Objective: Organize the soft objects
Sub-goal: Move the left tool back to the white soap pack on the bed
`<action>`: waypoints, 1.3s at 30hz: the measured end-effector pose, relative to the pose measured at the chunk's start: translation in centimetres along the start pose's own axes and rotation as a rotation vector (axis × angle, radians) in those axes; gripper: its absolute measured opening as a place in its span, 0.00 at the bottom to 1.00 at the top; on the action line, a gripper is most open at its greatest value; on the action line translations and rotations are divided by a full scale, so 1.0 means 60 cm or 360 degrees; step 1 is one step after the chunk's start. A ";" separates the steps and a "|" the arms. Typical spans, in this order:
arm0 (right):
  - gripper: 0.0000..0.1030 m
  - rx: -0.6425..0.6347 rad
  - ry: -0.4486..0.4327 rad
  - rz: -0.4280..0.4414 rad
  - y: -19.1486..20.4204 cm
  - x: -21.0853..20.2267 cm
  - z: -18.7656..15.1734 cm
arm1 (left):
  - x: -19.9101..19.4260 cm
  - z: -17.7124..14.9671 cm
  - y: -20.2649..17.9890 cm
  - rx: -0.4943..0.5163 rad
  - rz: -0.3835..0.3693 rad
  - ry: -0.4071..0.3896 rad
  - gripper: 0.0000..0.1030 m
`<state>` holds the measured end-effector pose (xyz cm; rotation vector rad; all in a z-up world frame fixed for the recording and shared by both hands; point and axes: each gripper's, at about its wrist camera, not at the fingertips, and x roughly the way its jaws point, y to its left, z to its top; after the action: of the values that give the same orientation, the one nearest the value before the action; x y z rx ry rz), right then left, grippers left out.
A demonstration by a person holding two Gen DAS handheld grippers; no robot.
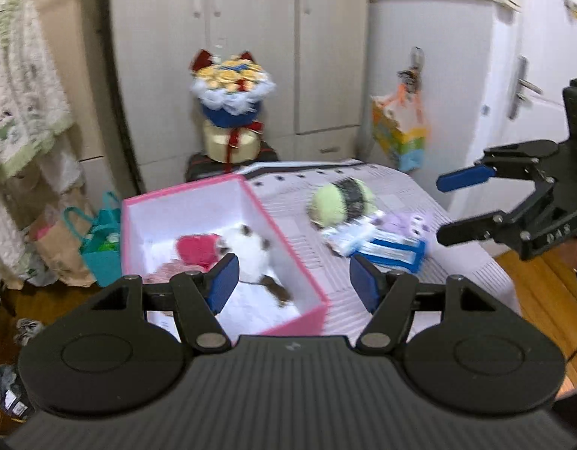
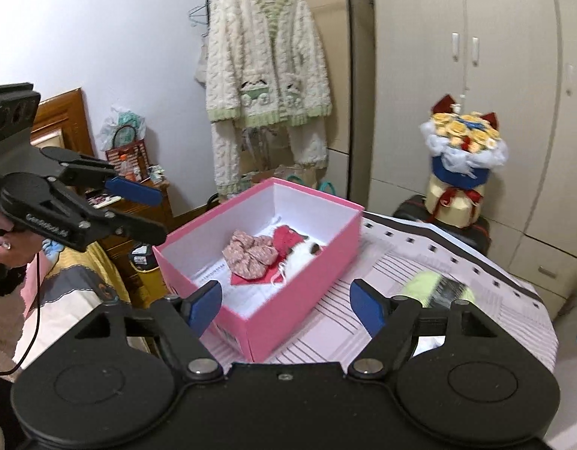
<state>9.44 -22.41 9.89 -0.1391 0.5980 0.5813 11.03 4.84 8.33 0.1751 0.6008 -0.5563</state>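
A pink box with white inside stands on the table's left part; it also shows in the right wrist view. Inside lie a white-and-brown plush, a red knitted piece and a pink floral scrunchie. A green-and-black plush and a blue-white-lilac soft item lie on the cloth right of the box. My left gripper is open and empty above the box's near right wall. My right gripper is open and empty, over the box's near corner.
The table has a striped pink-white cloth. A flower bouquet box stands on a dark suitcase behind it, before white wardrobes. Bags sit on the floor at left. A fluffy cardigan hangs on a rack. A bed lies left.
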 end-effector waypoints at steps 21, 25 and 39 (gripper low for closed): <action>0.77 0.0173 0.0123 -0.0150 -0.111 -0.014 -0.146 | 0.183 0.000 -0.145 0.0063 -0.0391 0.0342 0.63; 0.77 0.0192 0.0136 -0.0141 -0.132 0.015 -0.160 | 0.225 0.002 -0.154 0.0020 -0.0382 0.0359 0.63; 0.77 0.0130 0.0064 -0.0187 -0.186 0.179 -0.164 | 0.381 0.001 -0.136 -0.0363 -0.0151 0.0221 0.62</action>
<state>18.01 -29.41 -4.74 -0.1086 0.6470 0.4406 22.22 -12.18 -4.84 -0.0308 0.8056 -0.5657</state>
